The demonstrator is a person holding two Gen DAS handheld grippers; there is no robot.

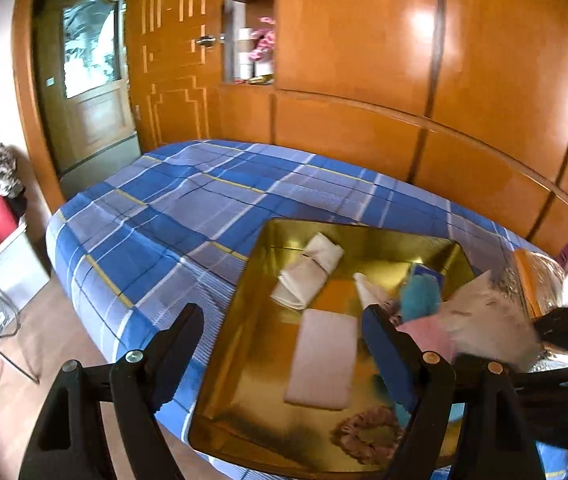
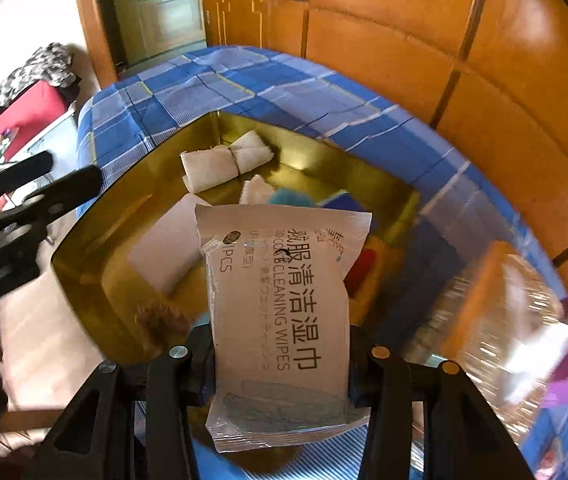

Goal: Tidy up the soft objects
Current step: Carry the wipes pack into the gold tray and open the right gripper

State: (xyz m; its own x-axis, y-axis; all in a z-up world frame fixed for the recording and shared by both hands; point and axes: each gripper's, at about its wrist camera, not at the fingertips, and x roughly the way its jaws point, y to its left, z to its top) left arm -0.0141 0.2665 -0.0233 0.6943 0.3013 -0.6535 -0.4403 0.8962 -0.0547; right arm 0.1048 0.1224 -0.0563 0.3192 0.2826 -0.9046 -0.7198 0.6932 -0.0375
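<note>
Clamped between the jaws of the right gripper [image 2: 281, 354], a white pack of cleaning wipes [image 2: 279, 300] is filling the middle of the right wrist view, its printed face turned up and its far end hanging over the gold tray [image 2: 83, 276].

Beyond it, a bed with a blue plaid sheet [image 1: 171, 216] is taking up most of the room in front of glossy wooden wall panels [image 1: 364, 60]. The gold tray is sitting on the near part of that bed, with a crinkled silvery sheet [image 2: 484, 300] lying just beside it on the right.

Inside the tray, a folded pink cloth [image 1: 324, 358] is lying flat near the middle, and a rolled white cloth [image 1: 310, 274] is resting toward the far wall. A teal fluffy item [image 1: 418, 294] is lying near the right side, too blurred to identify. A brownish scrunchie [image 1: 368, 434] is sitting near the front edge.

Over the tray's left part, the left gripper [image 1: 279, 354] is hovering with its fingers spread wide, nothing between them.
</note>
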